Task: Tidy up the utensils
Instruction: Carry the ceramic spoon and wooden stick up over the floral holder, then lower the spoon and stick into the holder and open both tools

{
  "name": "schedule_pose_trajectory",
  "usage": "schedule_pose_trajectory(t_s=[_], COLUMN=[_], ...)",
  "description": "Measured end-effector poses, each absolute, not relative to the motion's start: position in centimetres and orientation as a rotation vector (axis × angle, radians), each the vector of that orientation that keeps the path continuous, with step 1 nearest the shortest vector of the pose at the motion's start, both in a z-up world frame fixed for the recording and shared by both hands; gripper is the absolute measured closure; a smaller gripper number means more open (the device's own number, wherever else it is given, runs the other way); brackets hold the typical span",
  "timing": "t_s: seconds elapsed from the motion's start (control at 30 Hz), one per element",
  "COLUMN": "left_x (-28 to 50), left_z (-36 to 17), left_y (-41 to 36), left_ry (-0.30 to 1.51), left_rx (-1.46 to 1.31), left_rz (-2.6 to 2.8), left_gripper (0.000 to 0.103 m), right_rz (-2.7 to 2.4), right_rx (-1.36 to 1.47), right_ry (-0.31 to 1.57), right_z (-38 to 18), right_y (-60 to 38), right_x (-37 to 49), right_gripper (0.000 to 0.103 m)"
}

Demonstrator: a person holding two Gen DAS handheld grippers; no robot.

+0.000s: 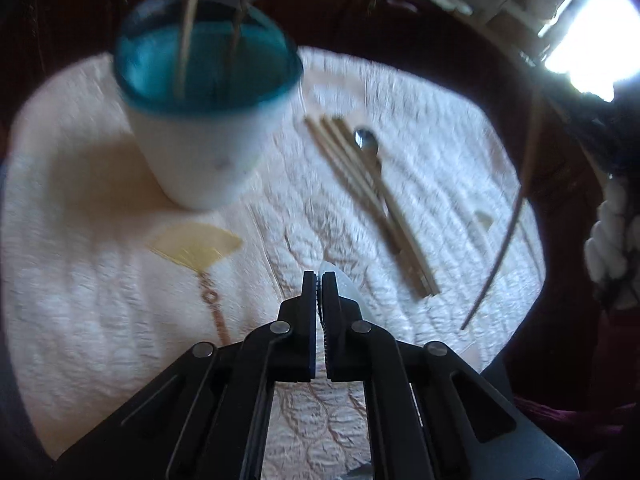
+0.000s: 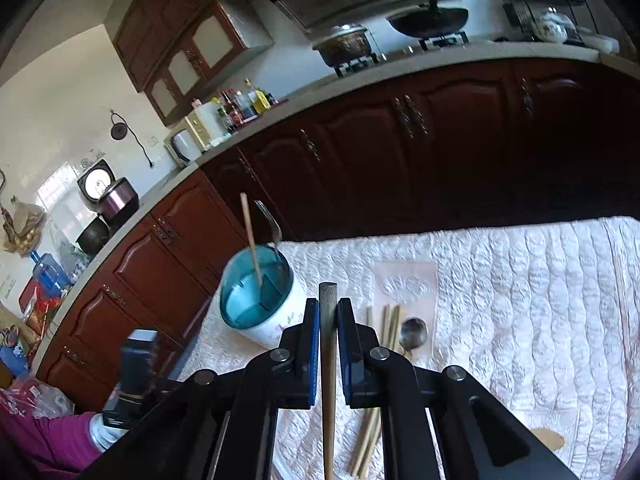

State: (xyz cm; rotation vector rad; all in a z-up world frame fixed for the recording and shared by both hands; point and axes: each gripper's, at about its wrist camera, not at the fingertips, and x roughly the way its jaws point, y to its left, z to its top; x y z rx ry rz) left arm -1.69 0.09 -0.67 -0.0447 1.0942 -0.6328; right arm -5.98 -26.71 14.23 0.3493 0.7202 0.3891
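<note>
- So the holder, a white cup with a teal rim, stands on the quilted worktop and already has two things in it: one chopstick and what looks like a fork leaning out the top. I'd call that part done.
- Right claw is pinching another stick upright between its pads, lifted off the cloth and a bit to the right of the holder, not over the opening yet. Pretty sure that one's headed for the cup next.
- Left claw is pressed nearly together on something thin and pale, translucent-looking. Too blurry to say what it is, maybe a plastic utensil. It hangs low over the cloth, near side of the holder.
- Left to do: a bundle of chopsticks lies flat on the cloth, with a metal spoon touching its right side, well apart from the cup.
- There's also a yellowish wedge-shaped thing on the cloth in front of the cup. No idea if it counts.
- My guess: under halfway. Two in, one or two in the claws, a small pile waiting.
</note>
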Motion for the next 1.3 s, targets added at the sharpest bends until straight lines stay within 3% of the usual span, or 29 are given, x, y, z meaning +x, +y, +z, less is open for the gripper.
schedule_pose_trajectory(t_s=[0.33,0.6,1.0,1.3], left_x=[-1.4,2.7,8.1,8.9], left_z=[10.2,14.4,10.3,6.1], left_y=[5.1,7.6,5.9,4.4], left_ry=[0.857,0.706,0.663,0.721], left_rx=[-0.125,-0.067,0.149,0.194], left_rz=[-0.611,-0.445,-0.254,-0.251], left_gripper=[0.102,0.102,0.102,0.102], right_rz=[0.456,0.432,0.335,0.361], right_rx=[0.351,0.344,0.247,0.238], right_ry=[0.594,0.464,0.363,0.502], right_z=[19.2,23.1,22.5,16.3], right_y=[-23.2,-19.4,-14.9,-13.7], right_x=[-2.9,2.4,9.1,10.4], right_gripper=[0.095,0.095,0.095,0.095])
